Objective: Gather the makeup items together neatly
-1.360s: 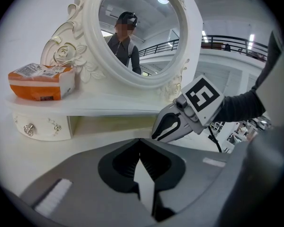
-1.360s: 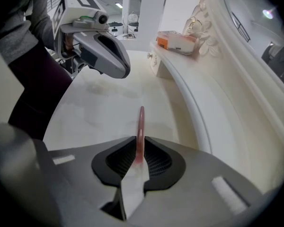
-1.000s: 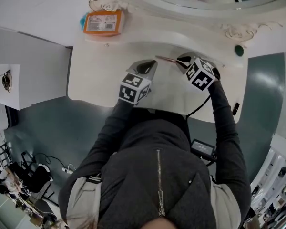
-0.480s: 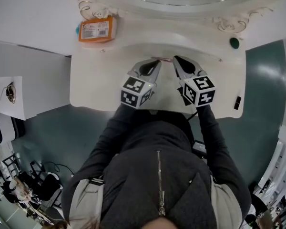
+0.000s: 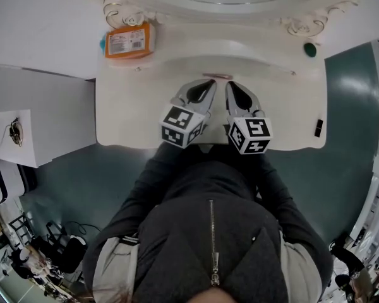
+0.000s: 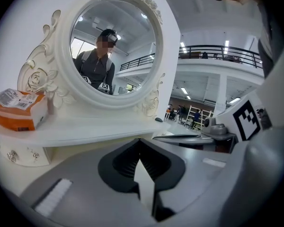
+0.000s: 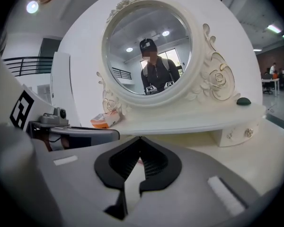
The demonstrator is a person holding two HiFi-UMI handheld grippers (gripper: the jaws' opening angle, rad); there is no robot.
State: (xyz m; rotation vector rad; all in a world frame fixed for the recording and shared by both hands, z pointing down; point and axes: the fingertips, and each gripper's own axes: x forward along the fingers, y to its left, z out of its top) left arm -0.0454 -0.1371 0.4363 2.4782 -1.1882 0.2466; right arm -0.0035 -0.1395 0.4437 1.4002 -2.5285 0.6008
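I have bare surface (image 5: 132, 106) on either side of the tools, and its left and right edges are well apart from them. Its front edge runs under the marker cubes (image 5: 182, 126). At the back a raised shelf (image 5: 177, 40) closes the way, with an orange packet (image 5: 129, 40) at left and a small green thing (image 5: 310, 49) at right. The left tool (image 5: 210, 83) and right tool (image 5: 229, 85) sit side by side, each pressed together on nothing. A second ago the right tool slanted in from the right with its tip at the thin stick (image 5: 218, 77); now it lies parallel to the left. The stick rests on the surface at the shelf's foot, just beyond both tips. Its long axis runs left to right in the head view, and I cannot tell which end leads.
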